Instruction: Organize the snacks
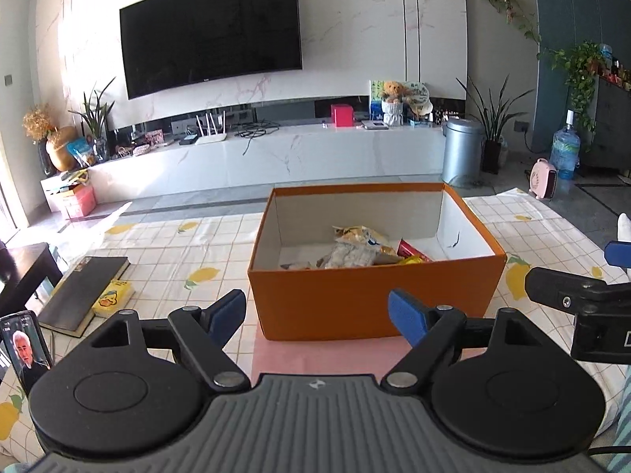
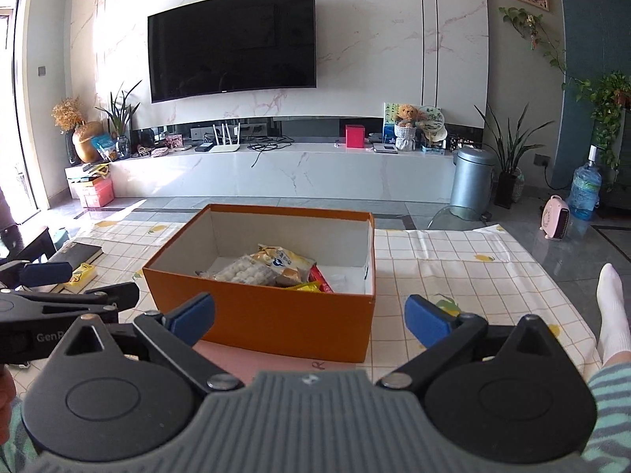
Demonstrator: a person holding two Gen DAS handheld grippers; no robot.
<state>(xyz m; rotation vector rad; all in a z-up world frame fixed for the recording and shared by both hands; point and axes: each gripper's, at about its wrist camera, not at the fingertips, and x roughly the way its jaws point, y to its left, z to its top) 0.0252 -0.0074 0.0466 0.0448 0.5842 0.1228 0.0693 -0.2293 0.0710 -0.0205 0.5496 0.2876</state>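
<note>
Snacks (image 1: 364, 250) lie in a loose heap on the floor of my orange box (image 1: 355, 299), toward its near right corner: a yellow-and-white bag on top, a clear packet of pale pieces beside it, a red wrapper and a yellow one against the front wall. Orange box itself is open-topped, white inside, and stands on a pink mat (image 1: 315, 354) laid over the lemon-print cloth (image 1: 177, 252) of the worktop.

My left tool (image 1: 317, 315) hangs just in front of the box's near wall, its blue pads spread as wide as they go, with nothing between them. My right tool (image 2: 309, 315) sits before the box's near right corner, pads likewise far apart and holding nothing; neither touches the box.

Left of the box, a dark book (image 1: 84, 293) lies flat on the cloth with a small yellow packet (image 1: 112, 298) against its right edge. A phone (image 1: 25, 349) stands further to the near left. Right of the box, my white-socked foot (image 2: 613, 307) rests at the cloth's edge. Beyond the box are the white TV bench and the dark television (image 1: 211, 31) on the wall.
</note>
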